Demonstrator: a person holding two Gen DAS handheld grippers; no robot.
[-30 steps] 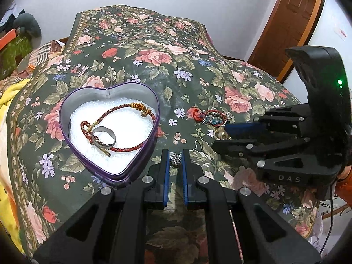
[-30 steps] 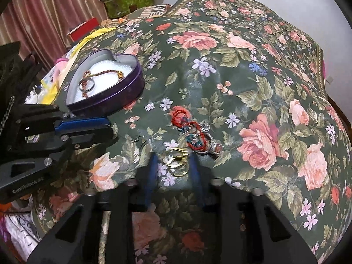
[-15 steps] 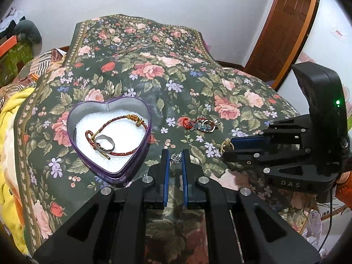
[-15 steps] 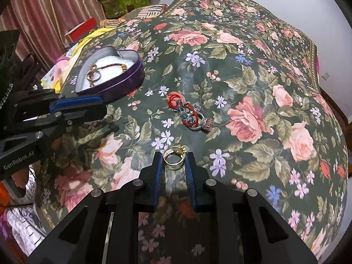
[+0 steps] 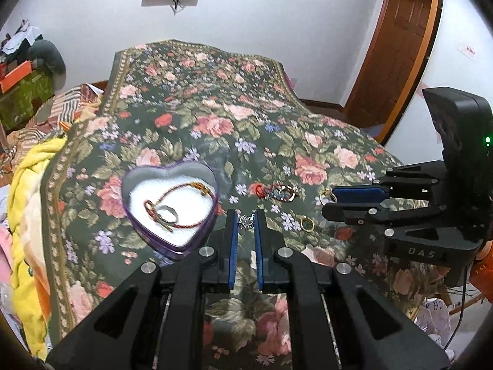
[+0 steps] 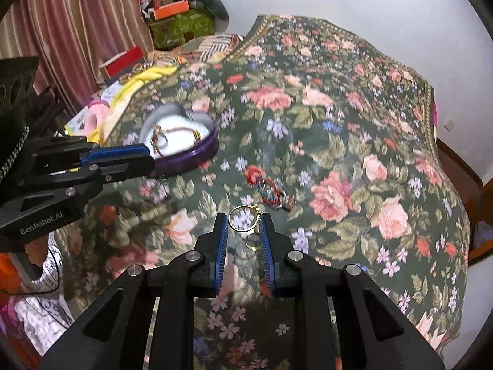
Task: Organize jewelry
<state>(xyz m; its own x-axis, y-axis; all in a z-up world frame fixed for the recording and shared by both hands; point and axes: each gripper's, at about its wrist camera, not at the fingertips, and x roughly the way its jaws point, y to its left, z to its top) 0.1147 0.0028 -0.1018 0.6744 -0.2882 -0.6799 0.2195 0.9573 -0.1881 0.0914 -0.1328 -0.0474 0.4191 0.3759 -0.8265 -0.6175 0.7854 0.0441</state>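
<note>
My left gripper (image 5: 245, 222) is shut on a small silver piece (image 5: 246, 221), held just right of the purple heart tin (image 5: 129, 191). The tin holds a red braided bracelet (image 5: 185, 194) and a silver ring (image 5: 168, 214) on white padding. My right gripper (image 6: 243, 222) is shut on a thin gold ring (image 6: 243, 219), lifted above the floral blanket (image 6: 339, 123). A second gold ring (image 5: 307, 222) seems to lie on the blanket under that gripper. A red and blue bracelet (image 6: 268, 189) lies on the blanket just beyond. The right gripper (image 5: 332, 197) also shows from the side in the left wrist view.
The floral blanket covers a bed that drops off at its edges. Yellow bedding (image 5: 27, 185) and boxes (image 6: 181, 24) pile up on the left. A wooden door (image 5: 397, 46) stands at the back right. The left gripper (image 6: 152, 162) reaches in beside the tin (image 6: 185, 157).
Both grippers have risen off the blanket with their pieces between the pads. The tin and the bracelet on the blanket now look smaller and farther away.
</note>
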